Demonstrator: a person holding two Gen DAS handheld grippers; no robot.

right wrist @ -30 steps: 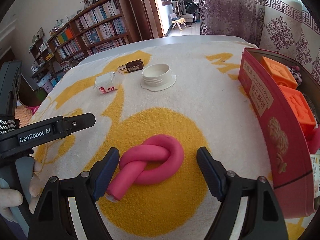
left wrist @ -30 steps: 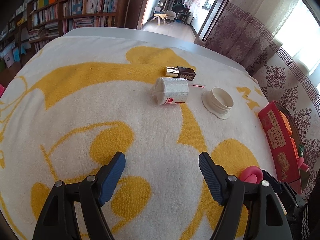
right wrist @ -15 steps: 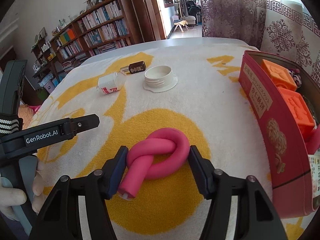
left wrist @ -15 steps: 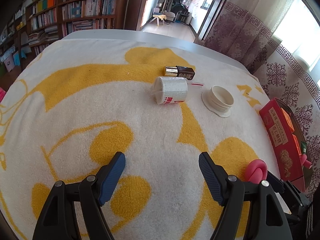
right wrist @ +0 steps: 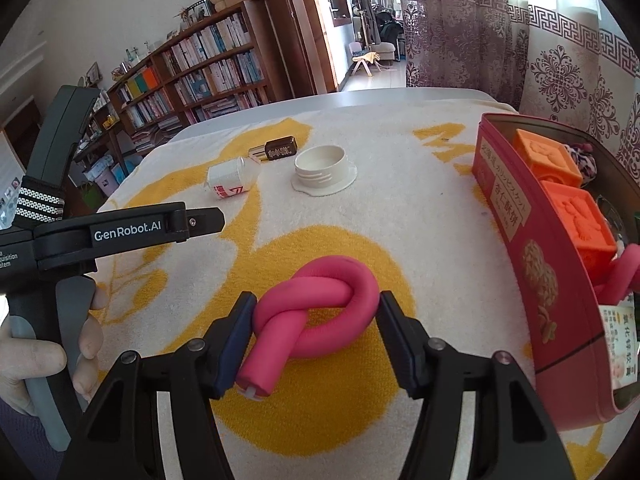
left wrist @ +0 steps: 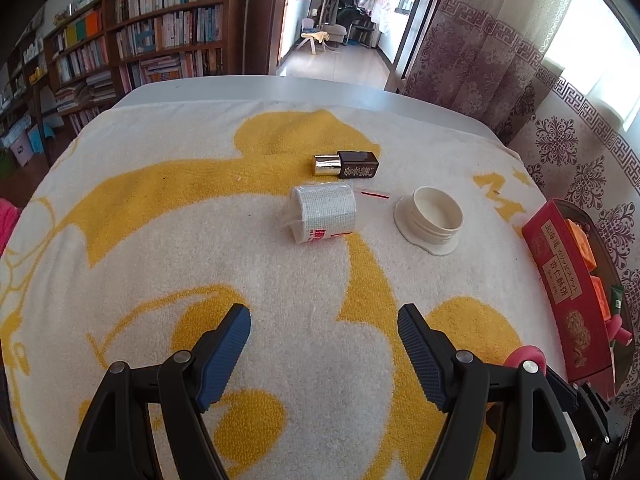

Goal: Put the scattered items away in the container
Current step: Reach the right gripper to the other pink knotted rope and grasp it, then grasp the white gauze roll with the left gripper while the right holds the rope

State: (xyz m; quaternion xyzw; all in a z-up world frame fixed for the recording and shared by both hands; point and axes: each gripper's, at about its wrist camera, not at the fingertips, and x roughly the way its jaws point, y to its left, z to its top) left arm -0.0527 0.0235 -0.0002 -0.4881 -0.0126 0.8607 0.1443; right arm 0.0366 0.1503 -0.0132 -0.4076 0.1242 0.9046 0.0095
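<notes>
Right gripper point(right wrist: 316, 316) jaws just closed, now clamped on pink knot point(right wrist: 320, 312); ready for lift into red tin point(right wrist: 536, 280) at right. Left gripper point(left wrist: 324, 344) apart, empty.

Towel point(left wrist: 280, 288) fuzzy terry cloth; pink knot point(right wrist: 320, 308) matt foam; tin point(right wrist: 552, 280) glossy.

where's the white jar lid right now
In the left wrist view the white jar lid lies on the towel right of centre, just right of the wrapped roll, below the brown bottle and left of the red tin.
</notes>
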